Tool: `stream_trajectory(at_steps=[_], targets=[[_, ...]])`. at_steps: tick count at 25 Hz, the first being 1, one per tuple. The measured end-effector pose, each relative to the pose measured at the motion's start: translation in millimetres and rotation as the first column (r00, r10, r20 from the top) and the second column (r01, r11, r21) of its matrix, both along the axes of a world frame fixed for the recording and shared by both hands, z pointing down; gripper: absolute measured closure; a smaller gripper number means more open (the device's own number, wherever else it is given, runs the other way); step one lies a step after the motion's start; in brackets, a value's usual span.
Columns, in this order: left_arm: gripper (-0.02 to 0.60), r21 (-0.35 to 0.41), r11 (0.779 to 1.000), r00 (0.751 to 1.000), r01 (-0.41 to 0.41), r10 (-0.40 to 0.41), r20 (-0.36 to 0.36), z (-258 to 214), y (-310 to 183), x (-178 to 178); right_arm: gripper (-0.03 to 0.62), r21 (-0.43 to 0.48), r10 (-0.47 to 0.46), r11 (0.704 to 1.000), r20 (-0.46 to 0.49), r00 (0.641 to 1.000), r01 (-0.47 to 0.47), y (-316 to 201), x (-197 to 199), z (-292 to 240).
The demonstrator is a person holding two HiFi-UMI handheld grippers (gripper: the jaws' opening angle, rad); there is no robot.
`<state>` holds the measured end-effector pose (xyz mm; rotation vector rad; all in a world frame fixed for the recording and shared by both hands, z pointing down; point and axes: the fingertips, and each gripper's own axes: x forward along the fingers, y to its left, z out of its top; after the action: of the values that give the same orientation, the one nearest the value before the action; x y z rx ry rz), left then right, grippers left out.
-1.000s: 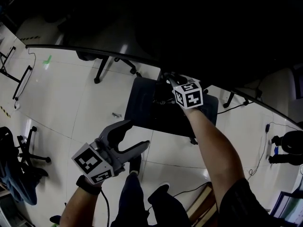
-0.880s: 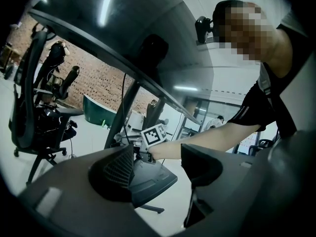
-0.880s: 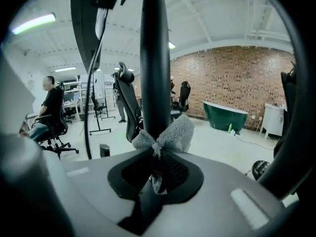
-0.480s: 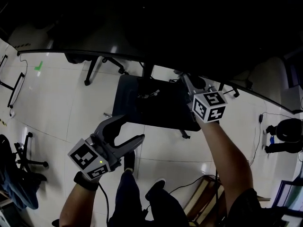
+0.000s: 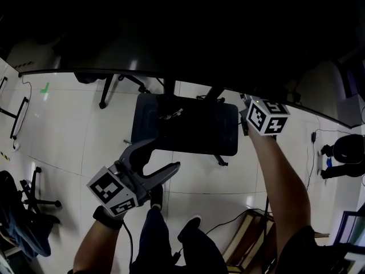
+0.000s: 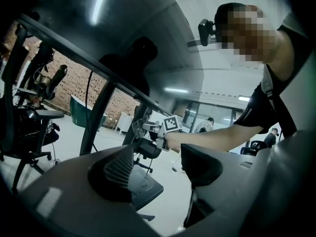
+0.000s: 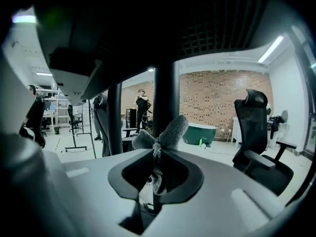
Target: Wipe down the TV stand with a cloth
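The TV stand's flat black base [image 5: 188, 131] lies on the white floor, with two dark posts [image 5: 169, 88] rising from it toward the screen above. My right gripper [image 5: 245, 103] is at the base's right end, under its marker cube [image 5: 267, 117]. It is shut on a grey cloth [image 7: 170, 131], whose tufts stick out just in front of a black post [image 7: 165, 90]. The left gripper view shows that cloth [image 6: 139, 128] too. My left gripper [image 5: 163, 156] hovers open and empty in front of the base.
The dark curved edge of the screen [image 5: 114, 71] overhangs the stand. Office chairs stand at the left [image 5: 28, 196] and beside the stand [image 7: 256, 132]. A green tub [image 7: 199, 132] is behind. Cables [image 5: 228, 226] and a wooden frame [image 5: 246, 245] lie near my feet [image 5: 191, 224].
My right gripper has moved right and farther away with the cloth, from above the middle of the base to its right end. The left gripper has stayed open in nearly the same place.
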<state>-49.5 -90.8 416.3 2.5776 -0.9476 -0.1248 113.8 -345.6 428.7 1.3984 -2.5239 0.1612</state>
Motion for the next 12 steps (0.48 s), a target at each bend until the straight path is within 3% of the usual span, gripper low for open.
stream_trajectory(at_steps=[6, 12], targets=[[0.256, -0.007, 1.0, 1.0, 0.01, -0.01, 0.004, 3, -3, -5, 0.553, -0.002, 0.031, 1.0, 0.002, 1.0, -0.031, -12, -3, 6], [0.256, -0.024, 1.0, 1.0, 0.018, -0.018, 0.009, 16, -6, -10, 0.553, -0.043, 0.041, 0.998, -0.027, 0.999, -0.042, -14, -1, 46]])
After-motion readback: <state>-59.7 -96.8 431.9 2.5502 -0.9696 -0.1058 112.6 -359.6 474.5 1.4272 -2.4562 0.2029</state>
